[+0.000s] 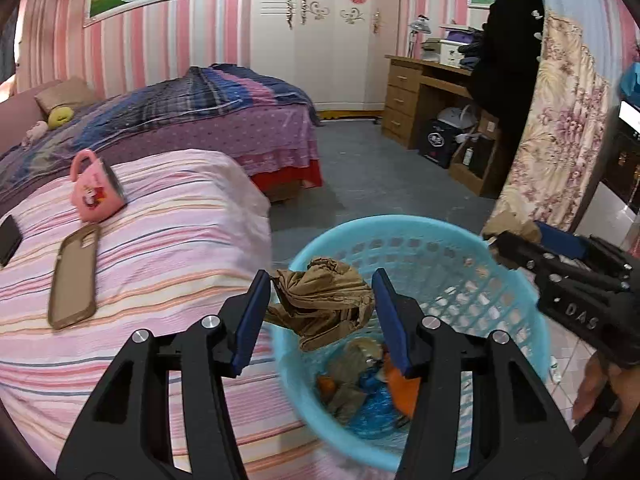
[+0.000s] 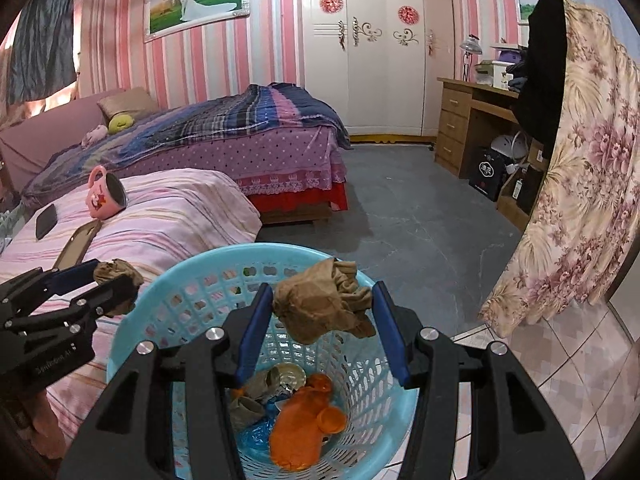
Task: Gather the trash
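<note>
A light blue plastic basket (image 1: 472, 240) stands on the floor beside the bed and holds orange, blue and brown trash; it also shows in the right wrist view (image 2: 168, 280). My left gripper (image 1: 320, 300) is shut on a crumpled brown paper wad (image 1: 324, 300) above the basket's near rim. My right gripper (image 2: 322, 308) is shut on another brown paper wad (image 2: 320, 306) over the basket. The left gripper (image 2: 116, 284) shows in the right wrist view with its wad, and the right gripper (image 1: 508, 232) shows in the left wrist view at the basket's far rim.
A pink striped bed (image 1: 160, 240) lies left of the basket with a pink mug (image 1: 96, 192), a brown phone case (image 1: 74, 276) and a dark phone (image 1: 8, 240). A floral curtain (image 2: 580, 184) hangs at right. A wooden desk (image 2: 472, 120) and wardrobe (image 2: 380, 48) stand behind grey floor.
</note>
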Demonstrator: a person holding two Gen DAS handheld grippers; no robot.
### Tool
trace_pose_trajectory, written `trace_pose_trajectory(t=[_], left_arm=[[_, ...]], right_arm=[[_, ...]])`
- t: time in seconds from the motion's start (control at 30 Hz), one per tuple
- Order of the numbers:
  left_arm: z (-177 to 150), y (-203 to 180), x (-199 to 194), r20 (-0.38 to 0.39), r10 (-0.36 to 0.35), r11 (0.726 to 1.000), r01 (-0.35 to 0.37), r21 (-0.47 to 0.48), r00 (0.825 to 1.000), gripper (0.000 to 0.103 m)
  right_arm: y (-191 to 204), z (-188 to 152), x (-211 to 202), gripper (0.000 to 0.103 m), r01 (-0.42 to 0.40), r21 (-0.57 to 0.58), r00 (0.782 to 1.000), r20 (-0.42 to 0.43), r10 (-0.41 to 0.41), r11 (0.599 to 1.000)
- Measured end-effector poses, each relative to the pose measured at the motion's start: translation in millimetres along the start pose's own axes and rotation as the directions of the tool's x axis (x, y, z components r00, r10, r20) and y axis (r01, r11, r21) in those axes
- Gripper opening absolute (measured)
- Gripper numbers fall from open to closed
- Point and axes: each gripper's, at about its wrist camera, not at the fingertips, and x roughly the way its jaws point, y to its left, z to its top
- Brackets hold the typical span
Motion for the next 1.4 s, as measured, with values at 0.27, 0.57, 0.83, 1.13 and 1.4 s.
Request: trace_pose_trajectory(t=[0.27,0.57,0.83,1.13,1.4], left_arm=[[4.4,2.5,8.2,-0.005,0.04,0.999,-0.04,-0.016,0.999,0.085],[9.2,40.8,-3.8,0.018,0.122,0.99,-0.121,-0.075,0.992,0.097],[4.3,76.8,-23.4,0.026,0.188,0.977,-0.185,-0.104,0.982,0.097],[-6.7,113.8,-56.8,0.02,0.236,0.963,-0.231,-0.135,0.971,0.097],[-31.7,146.7,-110.3,0.035,0.295,0.947,-0.288,-0.145,0.955,0.097]], right_arm=[[-8.2,-2.0,1.0,0.051,0.018,0.039,1.0,0.003,-0.018,0.999],[-5.6,-2.4,4.8,0.051,0.015,0.023,1.0,-0.009,-0.015,1.0],[7.8,-2.8,7.3,0.08,0.02,0.025,1.0,0.006,-0.02,0.999],[37.3,2.0,10.9,0.096,0.027,0.001,1.0,0.002,-0.027,1.0],[70.1,4.0,2.5,0.098,0.025,-0.03,1.0,0.016,-0.024,0.999]])
